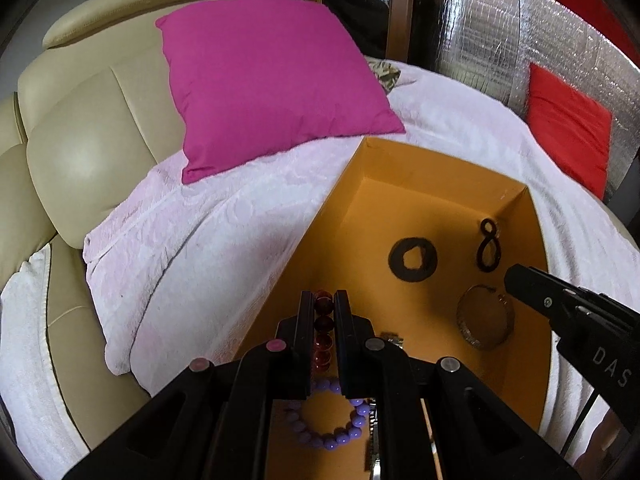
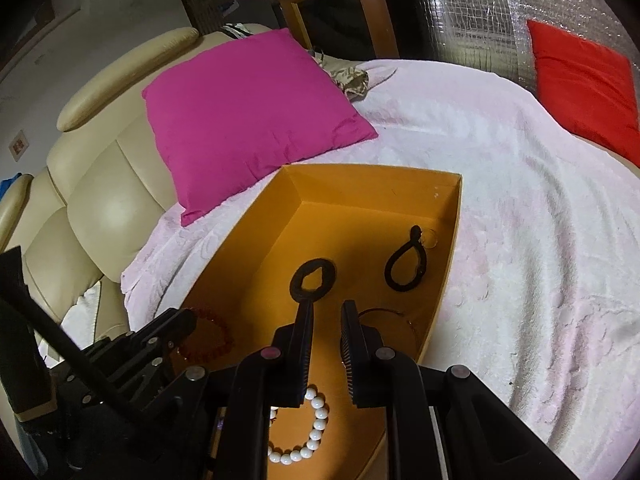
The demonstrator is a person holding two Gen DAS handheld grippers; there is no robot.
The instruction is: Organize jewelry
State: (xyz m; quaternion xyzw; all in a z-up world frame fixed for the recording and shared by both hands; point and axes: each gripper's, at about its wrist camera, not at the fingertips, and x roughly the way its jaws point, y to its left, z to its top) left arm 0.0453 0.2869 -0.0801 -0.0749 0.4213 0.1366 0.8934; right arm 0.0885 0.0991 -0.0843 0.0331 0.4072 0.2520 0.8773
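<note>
Two grippers are held over the orange box [image 1: 400, 168].
Red beads [image 1: 323, 330] are clamped by the left gripper [image 1: 323, 300]; the right gripper [image 2: 327, 310] is parted, empty.

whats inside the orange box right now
Inside the orange box: two black hair ties, red bead bracelet gripped by the left tool, white and purple bracelets, bangle. Tools cover the near end.

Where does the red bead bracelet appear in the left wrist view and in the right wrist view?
Left wrist view: the red bead bracelet is low at centre, between the left tongs.
Right wrist view: the bracelet is at lower left, partly behind the left tongs.
Shared landmark: the thick black hair tie on the floor of the orange box.
</note>
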